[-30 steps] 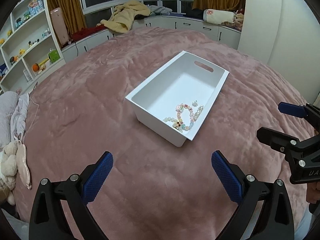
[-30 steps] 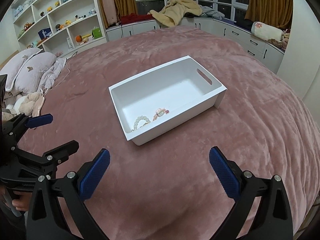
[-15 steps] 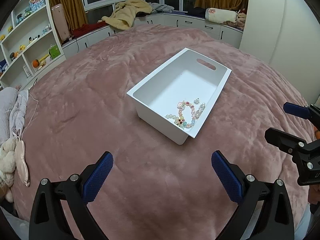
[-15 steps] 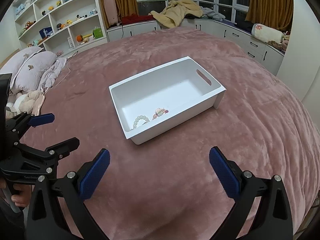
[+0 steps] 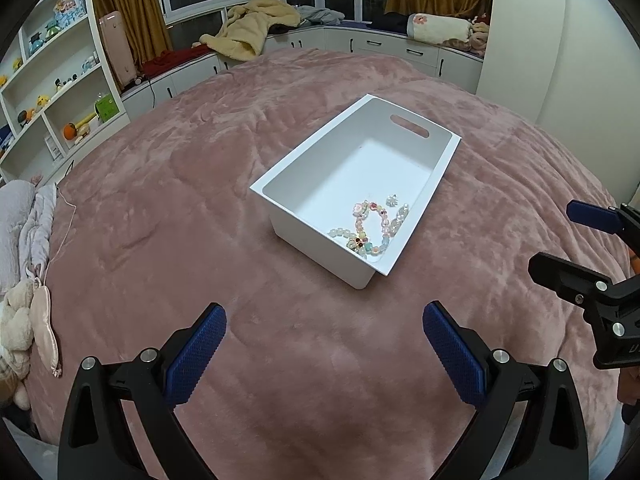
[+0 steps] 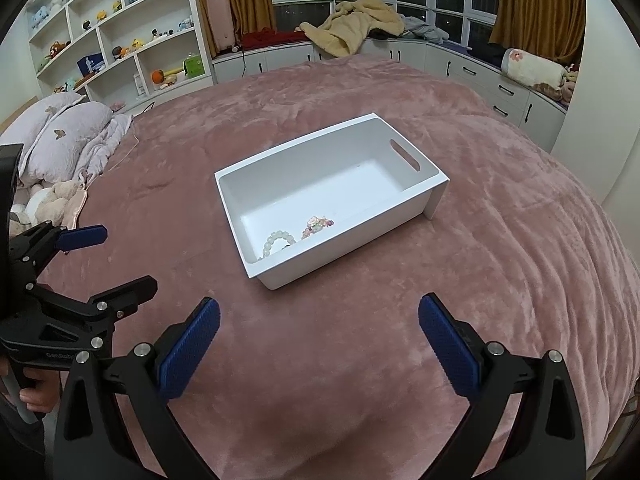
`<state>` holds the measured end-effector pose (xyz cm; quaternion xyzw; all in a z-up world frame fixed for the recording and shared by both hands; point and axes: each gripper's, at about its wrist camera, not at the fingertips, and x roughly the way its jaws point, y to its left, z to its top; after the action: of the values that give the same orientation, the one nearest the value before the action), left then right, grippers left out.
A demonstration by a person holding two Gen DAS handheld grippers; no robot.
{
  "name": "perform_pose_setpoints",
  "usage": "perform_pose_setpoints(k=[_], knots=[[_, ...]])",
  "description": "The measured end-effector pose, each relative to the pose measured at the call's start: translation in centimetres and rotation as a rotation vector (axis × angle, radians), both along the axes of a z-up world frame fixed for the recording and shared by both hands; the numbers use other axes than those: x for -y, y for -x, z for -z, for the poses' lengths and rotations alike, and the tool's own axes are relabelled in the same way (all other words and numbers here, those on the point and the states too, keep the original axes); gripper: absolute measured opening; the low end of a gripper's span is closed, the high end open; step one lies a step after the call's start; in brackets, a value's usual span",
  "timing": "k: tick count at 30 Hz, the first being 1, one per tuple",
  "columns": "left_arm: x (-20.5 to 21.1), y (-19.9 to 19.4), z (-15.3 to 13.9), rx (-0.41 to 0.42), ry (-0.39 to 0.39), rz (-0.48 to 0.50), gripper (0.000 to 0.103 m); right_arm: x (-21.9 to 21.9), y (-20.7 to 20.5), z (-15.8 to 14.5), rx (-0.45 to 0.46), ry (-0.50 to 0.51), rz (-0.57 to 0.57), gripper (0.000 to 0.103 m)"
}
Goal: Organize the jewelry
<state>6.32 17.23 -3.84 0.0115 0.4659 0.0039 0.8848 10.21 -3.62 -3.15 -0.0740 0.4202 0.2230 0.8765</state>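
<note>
We hold both grippers spread wide and empty above the pink blanket (image 5: 168, 208). In the left wrist view our left gripper (image 5: 324, 344) fills the bottom edge, its blue pads (image 5: 196, 356) far apart, and the right gripper (image 5: 560, 240) shows at about 3 o'clock, also gaping. In the right wrist view the right gripper (image 6: 319, 340) is at 6 o'clock and the left gripper (image 6: 120, 256) sits near 8 o'clock, with a hand (image 6: 34, 394) gripping its handle at the lower left edge.

The white bin (image 5: 304, 160) rests on the blanket, well apart from both grippers. The jewelry lies inside it, in the corner nearest the grippers: a beaded bracelet (image 5: 370, 226) of pastel beads beside a pale bead string (image 5: 400, 216) and a small flower charm (image 5: 391, 200). From the right wrist view we see only a white bead loop (image 6: 276, 242) and a pink cluster (image 6: 318, 224) above the near wall.

Compared with a second ago, the bin sits slightly farther up and smaller in the left view, and the right gripper there has dropped lower along the right edge. In the right view the left gripper has risen a little. The jewelry has not shifted, and both grippers are as wide as before.
</note>
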Motion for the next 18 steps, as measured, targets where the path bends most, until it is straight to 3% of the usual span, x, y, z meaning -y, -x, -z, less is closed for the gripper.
perform_pose_setpoints(k=[18], knots=[[0.33, -0.16, -0.03, -0.002, -0.002, 0.006, 0.1, 0.12, 0.24, -0.1, 0.009, 0.008, 0.003, 0.098]])
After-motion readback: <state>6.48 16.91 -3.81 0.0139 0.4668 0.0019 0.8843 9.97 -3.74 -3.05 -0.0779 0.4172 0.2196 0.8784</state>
